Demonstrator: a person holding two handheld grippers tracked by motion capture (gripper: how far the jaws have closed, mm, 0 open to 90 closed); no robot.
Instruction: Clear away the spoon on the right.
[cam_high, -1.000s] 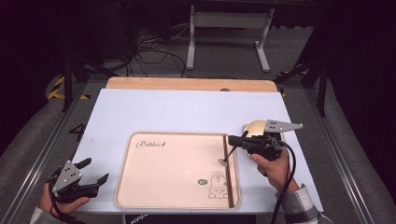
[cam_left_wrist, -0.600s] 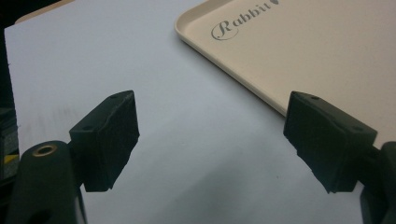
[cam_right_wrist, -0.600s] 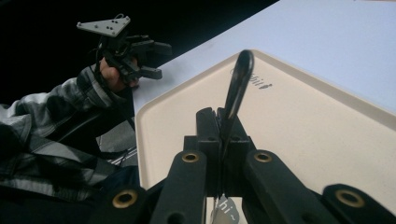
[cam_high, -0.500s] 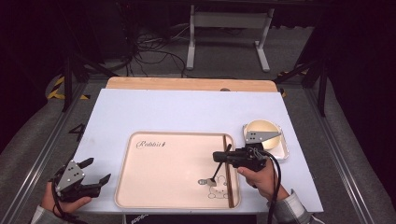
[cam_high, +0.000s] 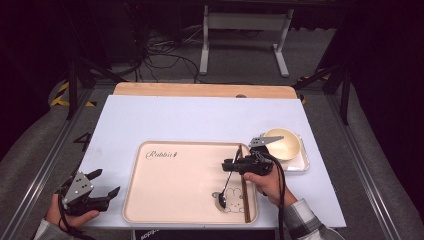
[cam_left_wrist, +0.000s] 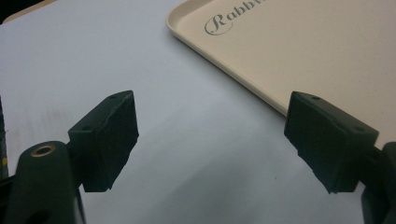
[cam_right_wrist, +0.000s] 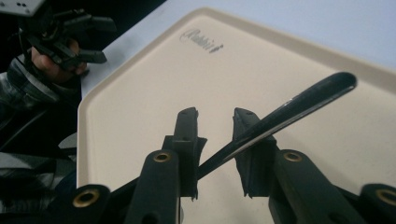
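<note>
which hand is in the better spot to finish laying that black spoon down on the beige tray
The right. The right gripper already has the black spoon between its jaws, which have just been opening, its bowl touching the beige tray. The left gripper sits open off the tray's left edge, far from it.

Between the black jaws lies a glossy black spoon (cam_right_wrist: 289, 112). Beneath them, a cream rectangular plastic tray (cam_high: 170, 200) bears dark "Rabbit" script and an outlined rabbit drawing.
</note>
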